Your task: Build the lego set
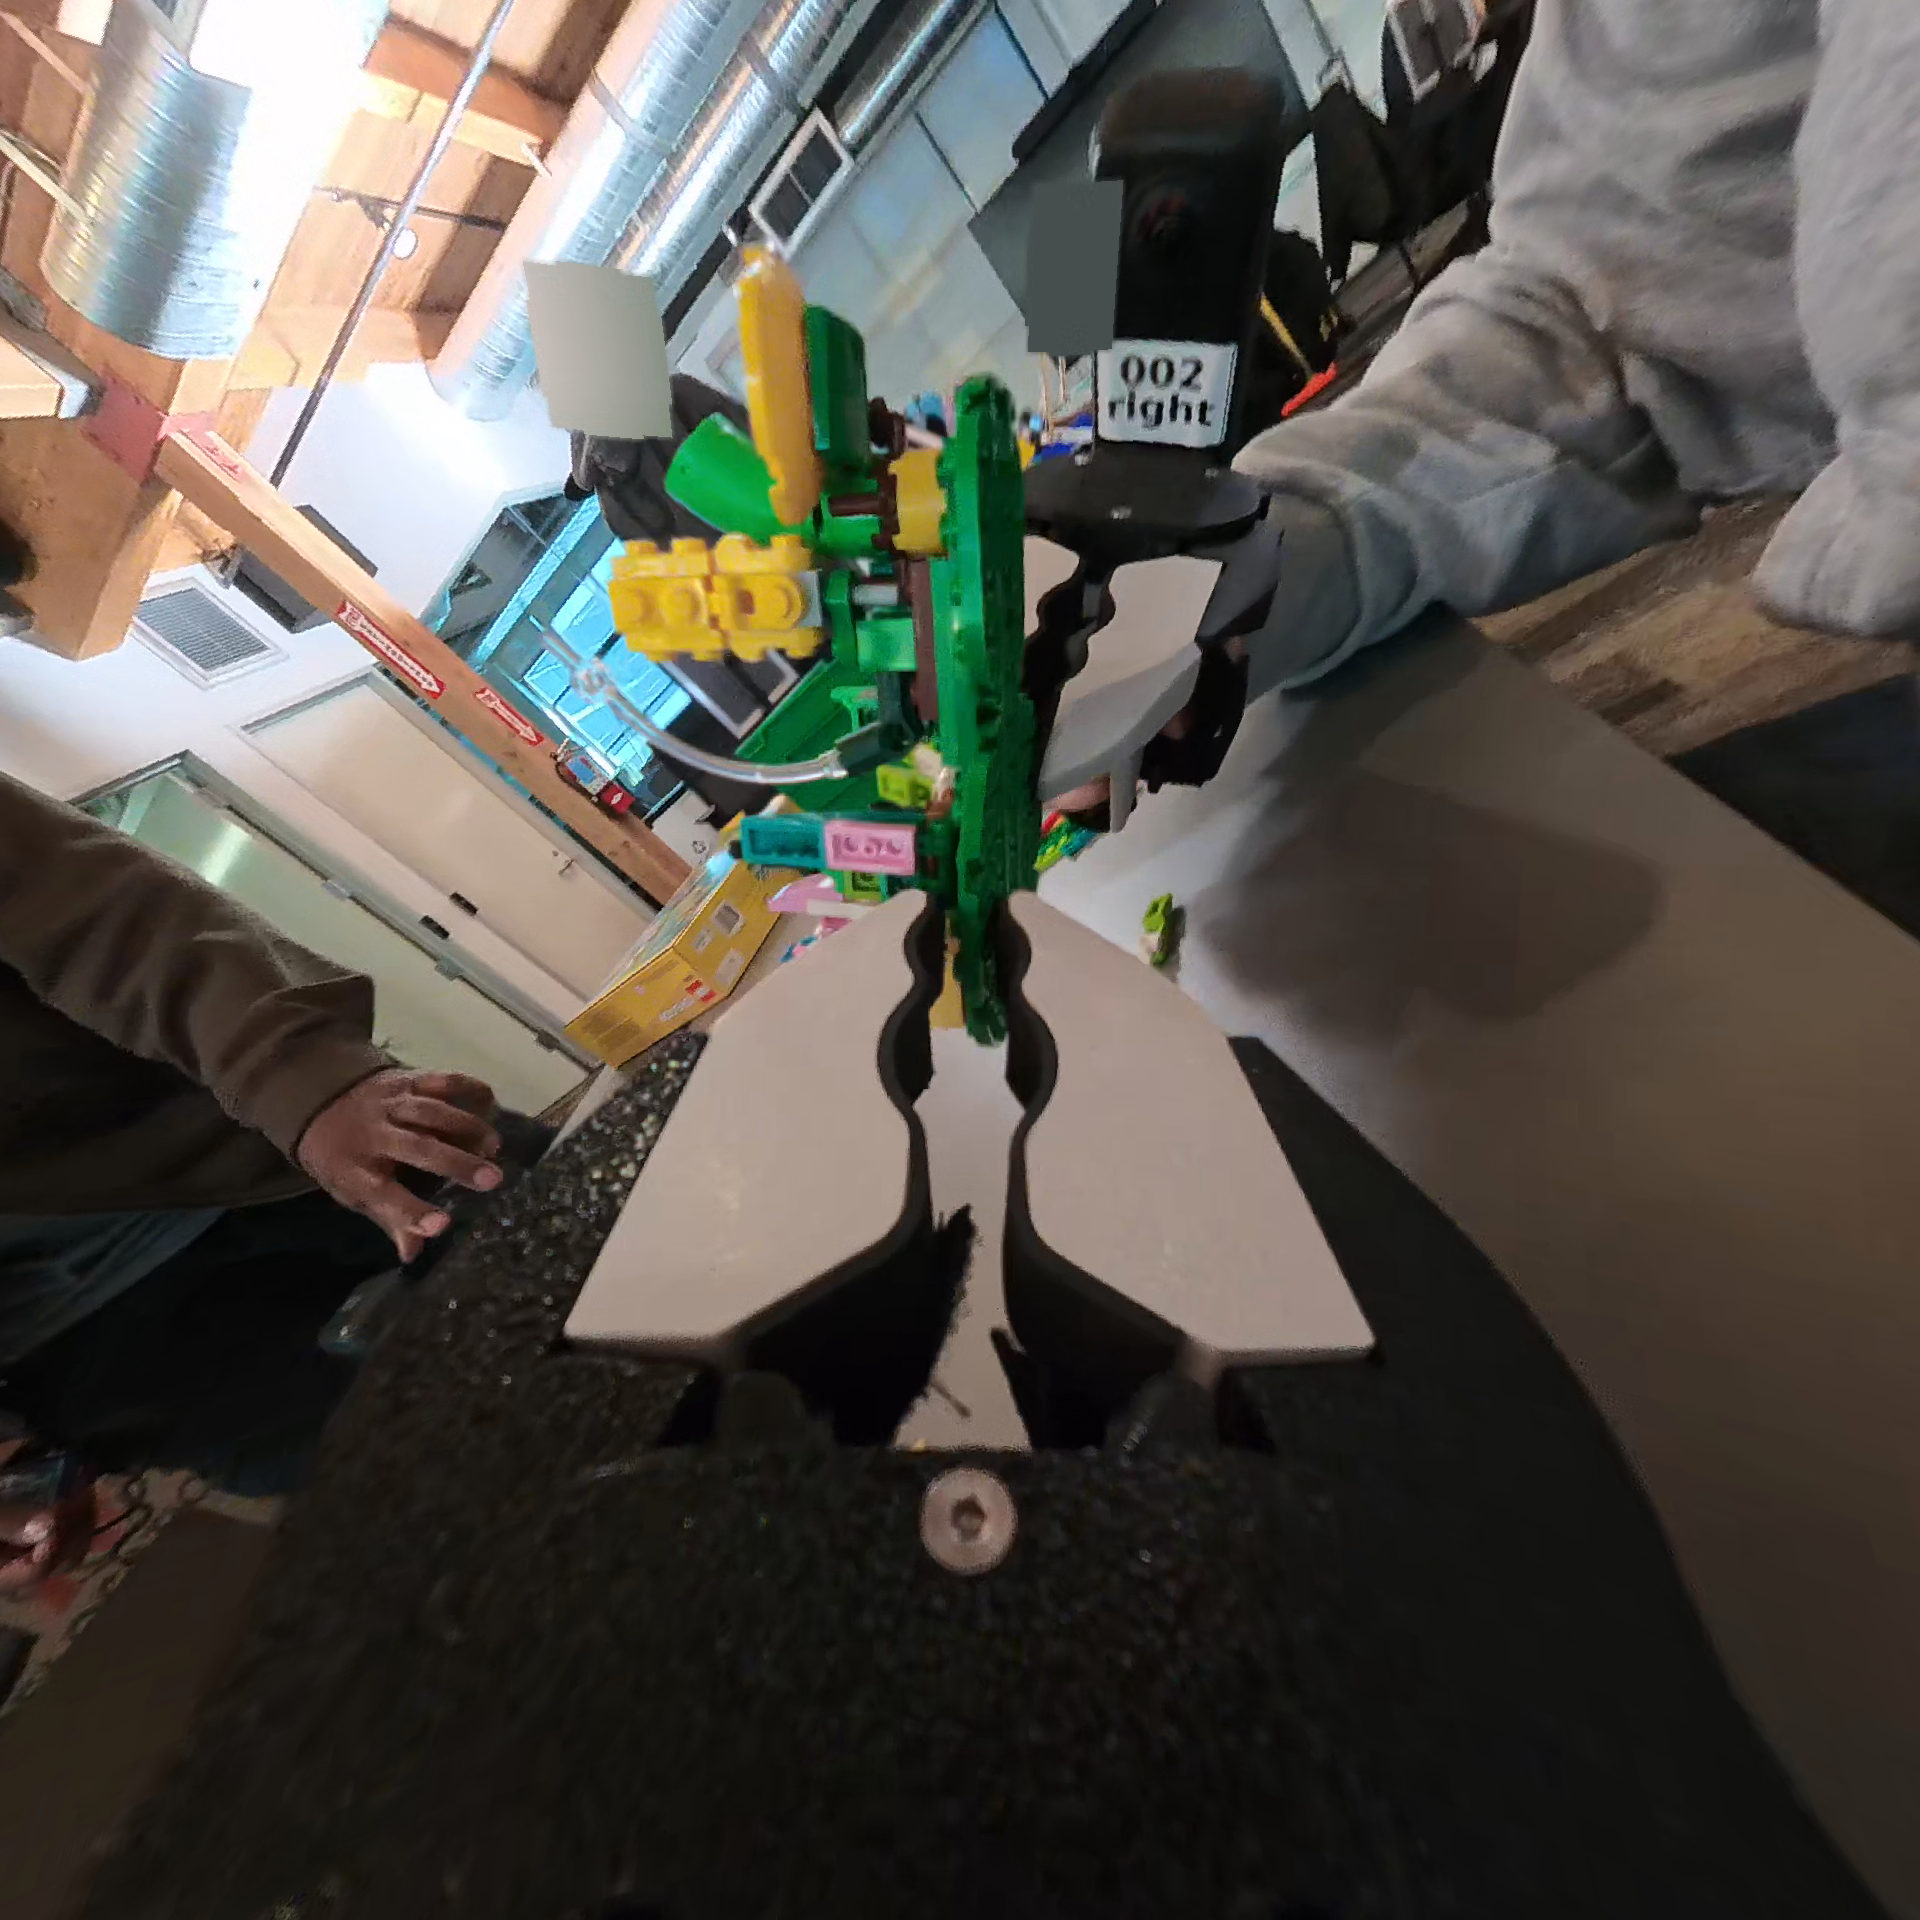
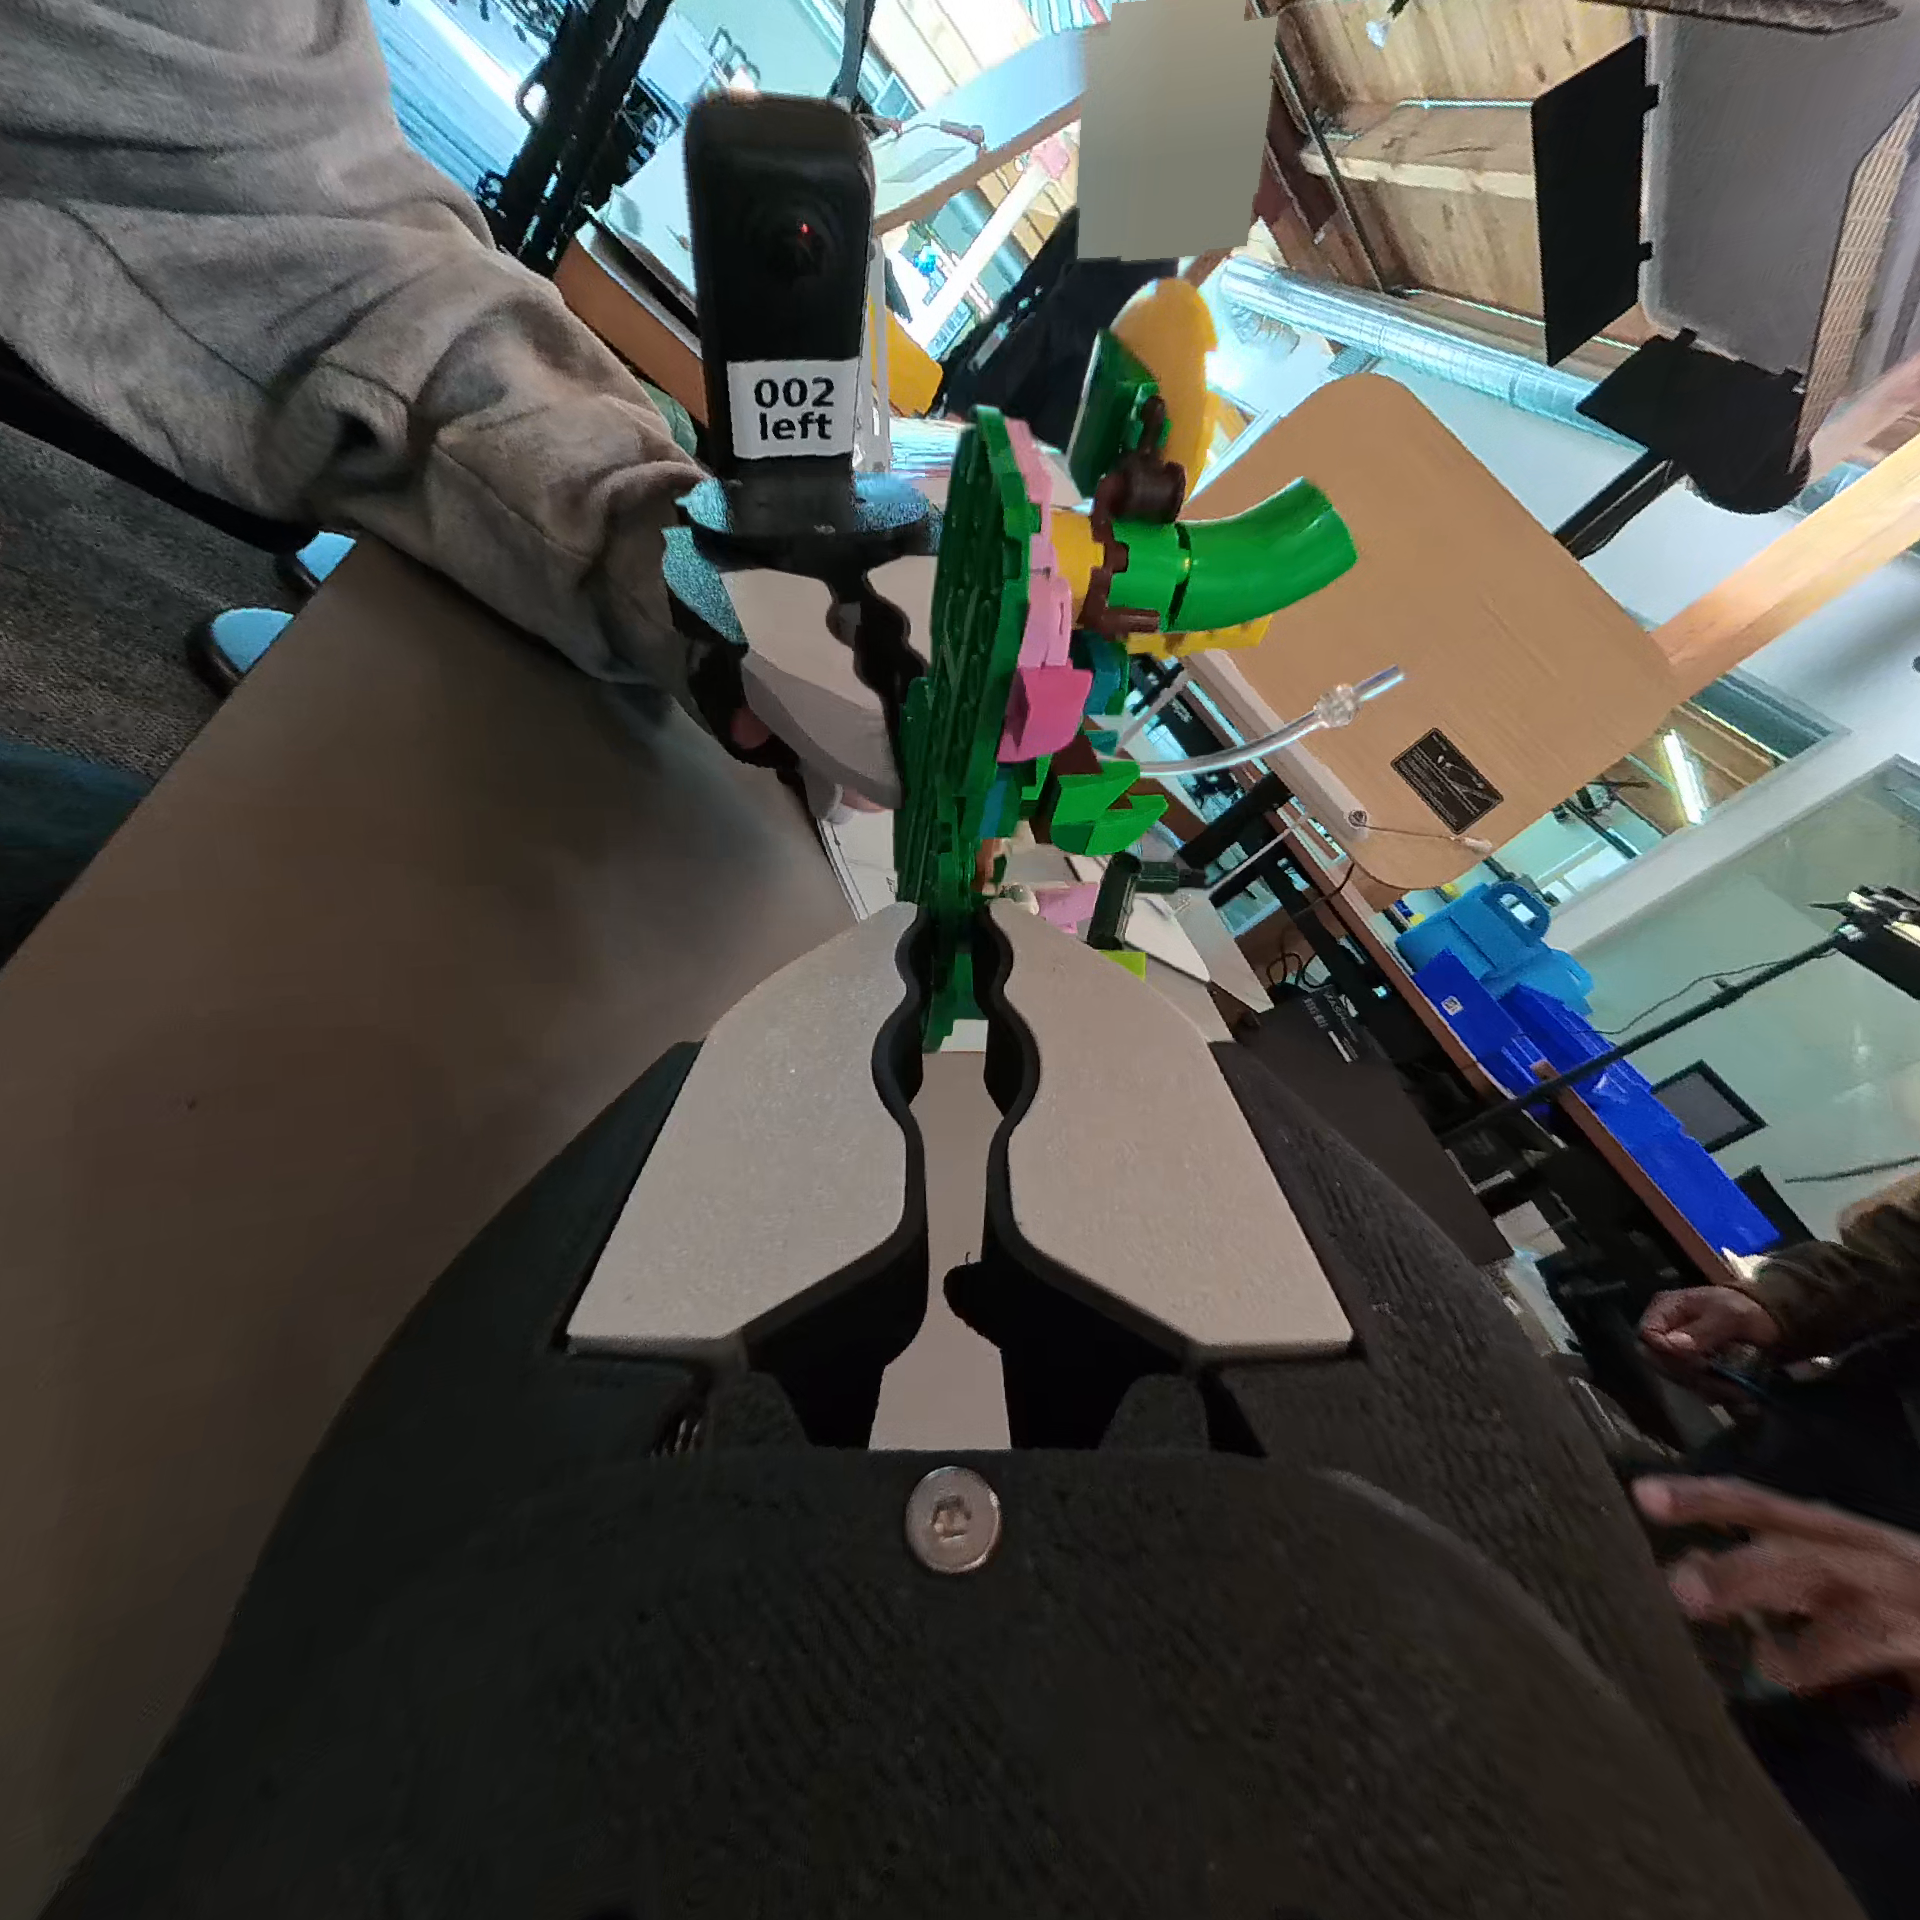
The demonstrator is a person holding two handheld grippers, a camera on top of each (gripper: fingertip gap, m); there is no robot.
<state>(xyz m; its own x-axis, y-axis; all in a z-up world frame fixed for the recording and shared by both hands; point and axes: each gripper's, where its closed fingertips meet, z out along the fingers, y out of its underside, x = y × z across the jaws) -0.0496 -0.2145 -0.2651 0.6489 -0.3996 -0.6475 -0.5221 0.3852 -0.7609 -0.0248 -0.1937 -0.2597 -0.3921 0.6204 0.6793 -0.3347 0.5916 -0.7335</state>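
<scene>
The lego model (image 1: 966, 665) stands on edge in the air above the grey bench (image 1: 1558, 935), its flat green baseplate's long axis running straight away from each camera. The left gripper (image 1: 966, 914) pinches one rim of the plate, the right gripper (image 2: 951, 914) the opposite rim, both sets of wavy grey fingers (image 2: 810, 1039) clamped on it. Glossy studded yellow, pink and brown pieces jut sideways from one face.

The two-finger left gripper (image 1: 966, 925) and right gripper (image 2: 953, 928) are showing pale grey wavy-edged fingers (image 1: 790, 1122), rough black speckled bodies, silver hex screws (image 1: 968, 1522), white-labelled black cameras (image 2: 781, 291); baggy grey fleece sleeves (image 1: 1455, 416) are covering the arms.
</scene>
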